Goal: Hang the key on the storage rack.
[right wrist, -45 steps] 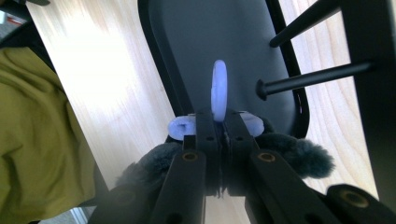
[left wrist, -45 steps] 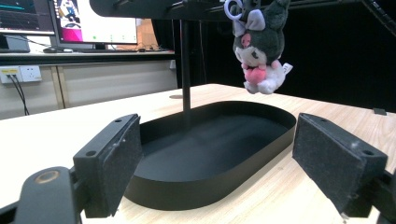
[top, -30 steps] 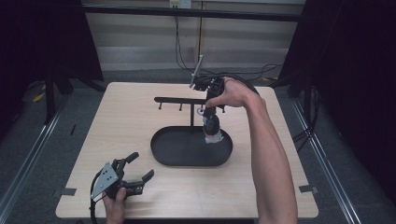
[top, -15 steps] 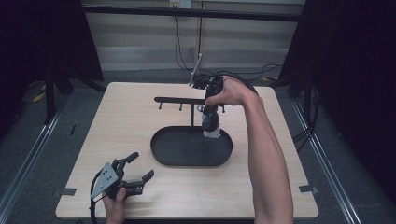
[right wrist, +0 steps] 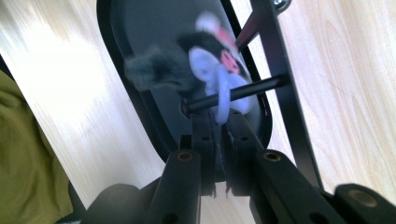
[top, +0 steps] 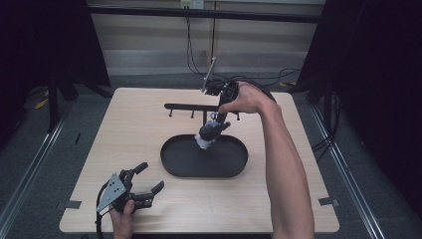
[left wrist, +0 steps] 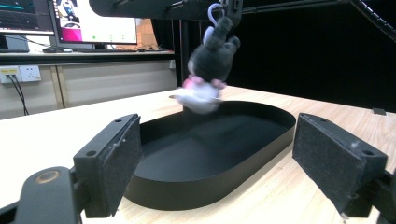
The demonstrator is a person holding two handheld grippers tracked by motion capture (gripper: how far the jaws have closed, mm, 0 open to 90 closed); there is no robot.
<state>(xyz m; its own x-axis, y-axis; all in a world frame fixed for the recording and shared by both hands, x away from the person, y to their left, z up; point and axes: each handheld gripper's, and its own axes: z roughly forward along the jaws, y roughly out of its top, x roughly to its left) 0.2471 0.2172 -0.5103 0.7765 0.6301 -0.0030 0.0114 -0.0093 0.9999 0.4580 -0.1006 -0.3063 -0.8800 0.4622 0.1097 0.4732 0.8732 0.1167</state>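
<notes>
High view: the right tongs (top: 217,121) point down beside the black rack (top: 199,107) at the far side of the desk (top: 124,129), the hand (top: 246,98) covering most of their body, so their jaws cannot be read here. A small plush toy (top: 208,134) hangs below them over the far rim of the black oval tray (top: 204,158); it is too small to make out in detail. The left tongs (top: 144,181) rest near the desk's near left corner, jaws spread and holding nothing, the holding hand (top: 122,221) cut off by the bottom edge.

Left gripper view: the two pads (left wrist: 112,161) stand wide apart with the tray between them farther off. The toy, dark grey with a pink and white underside, is blurred and hangs by a pale ring (left wrist: 215,11) from the rack's underside, just above the tray's far rim.

Right gripper view: the jaws are pressed together on the pale ring (right wrist: 223,100), which circles a thin black peg (right wrist: 233,93) of the rack. The toy beyond is blurred; the tray lies under it.
</notes>
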